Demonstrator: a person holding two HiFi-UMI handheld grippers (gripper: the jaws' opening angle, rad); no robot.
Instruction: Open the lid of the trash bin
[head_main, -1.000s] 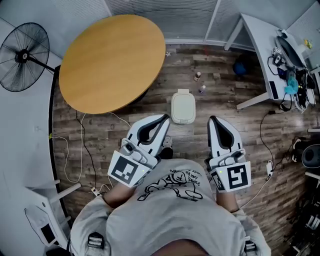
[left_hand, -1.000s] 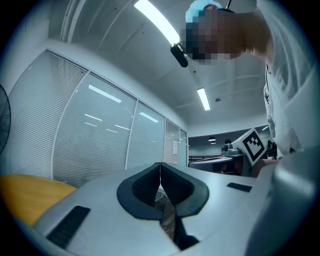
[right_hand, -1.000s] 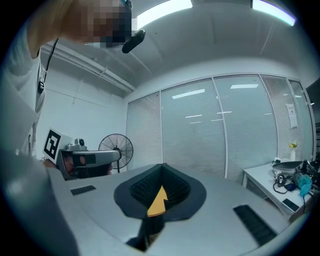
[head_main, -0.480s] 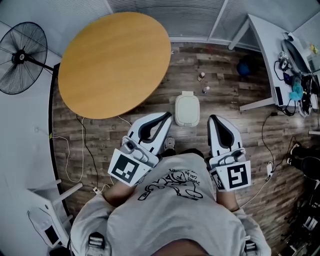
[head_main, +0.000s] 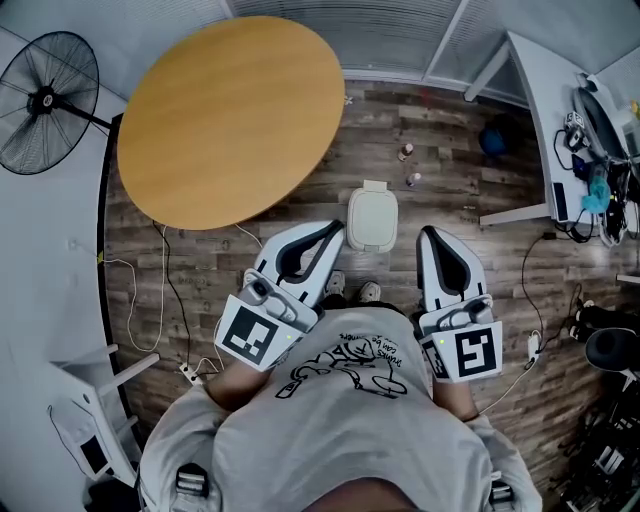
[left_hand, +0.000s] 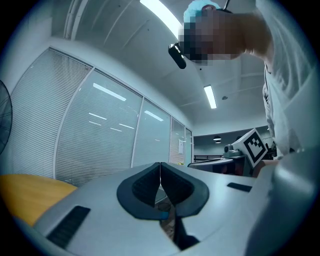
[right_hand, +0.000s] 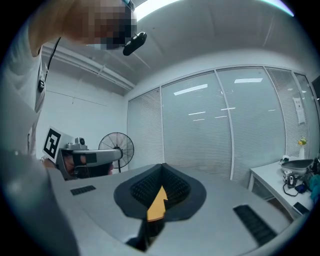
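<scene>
A small pale trash bin (head_main: 372, 219) with its lid down stands on the wood floor, just ahead of my feet in the head view. My left gripper (head_main: 336, 231) is held at waist height with its tip just left of the bin in the picture, jaws together, nothing held. My right gripper (head_main: 427, 236) hangs right of the bin, also shut and empty. In the left gripper view the left gripper (left_hand: 160, 165) points up at glass walls; the bin is not seen there. The right gripper (right_hand: 162, 166) likewise faces the blinds.
A round wooden table (head_main: 232, 110) fills the upper left. A standing fan (head_main: 45, 100) is at far left. Two small bottles (head_main: 408, 166) sit on the floor beyond the bin. A white desk (head_main: 555, 130) with clutter stands right; cables (head_main: 150, 300) trail on the floor.
The view has shifted forward slightly; the bin now sits a little nearer the gripper tips. Both grippers keep the same pose, shut.
</scene>
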